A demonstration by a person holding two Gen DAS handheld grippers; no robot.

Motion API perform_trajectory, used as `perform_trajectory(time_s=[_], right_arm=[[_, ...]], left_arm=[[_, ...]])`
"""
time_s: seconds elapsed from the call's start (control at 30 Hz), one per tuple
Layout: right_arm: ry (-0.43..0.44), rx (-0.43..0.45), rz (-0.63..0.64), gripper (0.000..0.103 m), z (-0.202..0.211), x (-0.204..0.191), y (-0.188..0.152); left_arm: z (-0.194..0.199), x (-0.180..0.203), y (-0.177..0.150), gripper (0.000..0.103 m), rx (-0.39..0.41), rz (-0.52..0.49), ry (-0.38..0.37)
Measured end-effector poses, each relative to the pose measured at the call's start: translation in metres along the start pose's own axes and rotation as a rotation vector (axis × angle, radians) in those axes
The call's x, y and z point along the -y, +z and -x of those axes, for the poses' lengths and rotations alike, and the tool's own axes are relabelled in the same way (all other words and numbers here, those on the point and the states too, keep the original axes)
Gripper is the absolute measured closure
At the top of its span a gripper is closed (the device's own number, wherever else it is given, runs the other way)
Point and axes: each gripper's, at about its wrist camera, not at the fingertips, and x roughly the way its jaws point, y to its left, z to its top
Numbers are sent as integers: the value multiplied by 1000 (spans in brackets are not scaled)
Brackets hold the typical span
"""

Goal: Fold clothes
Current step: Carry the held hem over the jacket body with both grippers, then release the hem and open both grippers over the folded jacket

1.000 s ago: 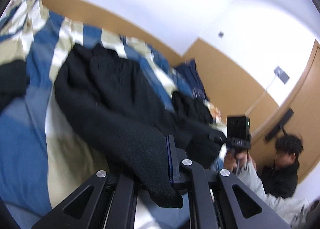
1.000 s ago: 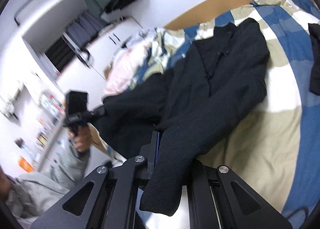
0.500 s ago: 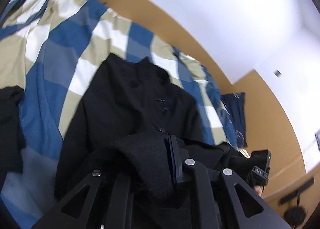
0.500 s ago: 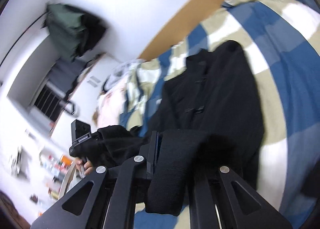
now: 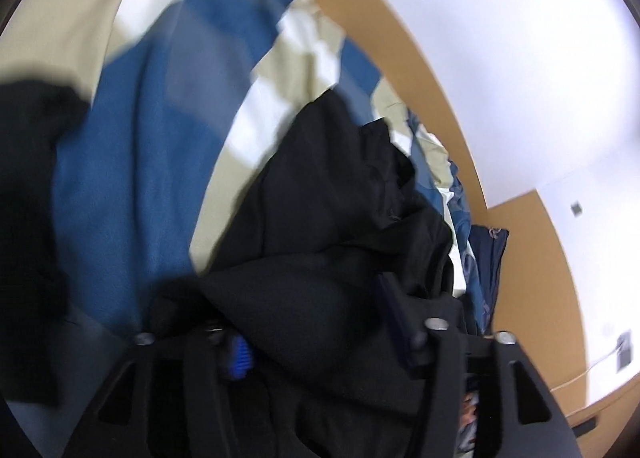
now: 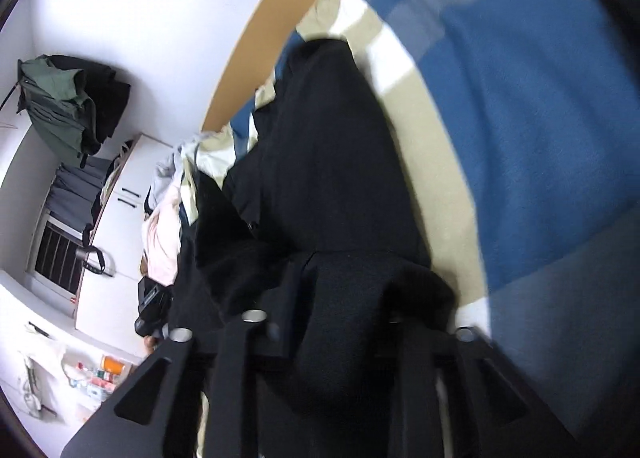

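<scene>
Left wrist view: the left gripper [image 5: 316,322] stands with its jaws spread apart, having just been opening, and a fold of the black coat [image 5: 332,194] lies loosely between them, draped over the near finger without being pinched. The coat lies on the checked bedspread [image 5: 152,162] of blue, beige and white, its body running away from the gripper toward the wooden headboard panel [image 5: 404,70]. To the left of the coat, apart from it on the bedspread, lies another dark garment [image 5: 28,186], blurred at the frame's edge. Beyond the coat, against the wooden panel, sits a navy pillow [image 5: 488,258]. In the right wrist view the right gripper [image 6: 344,322] also has its jaws parted after just opening; a black sleeve or hem of the coat [image 6: 332,162] hangs slack between the fingers and bulges over the right one, no longer clamped. The coat's collar end reaches toward the headboard panel [image 6: 256,38], with the bedspread [image 6: 520,106] bare to the coat's right. To the left of the coat lies a heap of pale clothes [image 6: 164,234], and beyond them a white cabinet [image 6: 116,218]. A green jacket [image 6: 60,106] hangs high on the wall left of the coat. The other gripper shows low beside the coat's left edge.
</scene>
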Motion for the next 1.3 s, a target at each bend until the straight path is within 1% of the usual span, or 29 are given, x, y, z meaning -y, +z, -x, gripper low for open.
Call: perform_trajectory(time_s=[0.03, 0.1, 0.17, 0.2, 0.23, 0.3, 0.33, 0.4, 0.47, 0.5, 0.53, 0.57, 0.6, 0.67, 0.7, 0.73, 0.8, 0.83, 0.87, 0.9, 0.93, 0.97, 1.0, 1.03, 1.07, 1.17, 1.2, 1.23, 1.3], right_arm=[[-9, 43, 24, 36, 11, -7, 1], [-33, 167, 96, 25, 39, -31, 2], [-80, 270, 192, 24, 60, -60, -3], [-99, 285, 251, 24, 61, -78, -9], [-113, 291, 307, 24, 61, -94, -16], [-118, 244, 408, 24, 43, -122, -37], [-129, 211, 450, 24, 28, -135, -49], [-171, 134, 475, 24, -6, -145, -68], [-227, 52, 477, 24, -42, -148, -85], [-266, 30, 471, 24, -54, -141, -91], [-314, 26, 482, 25, -61, -134, -96], [-354, 25, 495, 26, -63, -127, -100], [-379, 33, 512, 26, -57, -120, -103], [-427, 50, 544, 26, -44, -106, -110], [-442, 72, 556, 26, -35, -102, -113], [-436, 129, 560, 25, -19, -103, -116], [-427, 236, 563, 24, 10, -105, -121], [-433, 262, 555, 18, 17, -106, -122], [-440, 259, 543, 15, 19, -105, -123], [-446, 251, 537, 15, 19, -104, -124], [-455, 231, 550, 14, 13, -105, -127], [-488, 205, 579, 13, 3, -104, -133], [-541, 177, 606, 13, -9, -101, -137], [-585, 149, 611, 13, -16, -99, -137], [-622, 143, 623, 12, -19, -99, -140], [-677, 276, 723, 12, -6, -118, -157], [-676, 312, 764, 8, -3, -124, -163], [-681, 330, 798, 0, -2, -129, -168], [-711, 317, 848, 0, -9, -134, -175]], left_arm=[[13, 15, 0, 16, 48, -47, 21], [38, 47, -3, 12, 140, -147, 62], [46, 77, -14, 6, 165, -233, 88], [44, 90, -22, 3, 147, -270, 93], [36, 101, -35, 3, 101, -304, 77], [10, 114, -58, 3, -4, -349, 41], [-6, 117, -72, 3, -50, -369, 47], [-38, 111, -94, 4, -89, -382, 132], [-56, 92, -105, 5, -113, -354, 207], [-60, 81, -109, 9, -127, -343, 237], [-58, 73, -110, 17, -141, -342, 229], [-55, 67, -110, 18, -155, -345, 206], [-47, 62, -108, 18, -166, -340, 164], [-28, 57, -102, 19, -134, -303, 107], [-16, 57, -101, 19, -79, -296, 118], [-4, 58, -101, 18, -10, -296, 146], [16, 65, -111, 15, 136, -328, 240], [22, 69, -118, 14, 194, -354, 287], [23, 73, -128, 14, 231, -406, 343], [22, 79, -139, 14, 258, -468, 404], [17, 84, -151, 13, 271, -536, 471], [11, 87, -159, 13, 253, -586, 525], [4, 89, -164, 13, 224, -625, 571], [1, 92, -169, 13, 212, -658, 594], [0, 95, -173, 13, 208, -687, 605], [-7, 103, -182, 13, 214, -755, 638], [-9, 104, -184, 13, 217, -771, 646], [-9, 103, -187, 12, 219, -787, 652], [-11, 104, -190, 12, 215, -813, 657]])
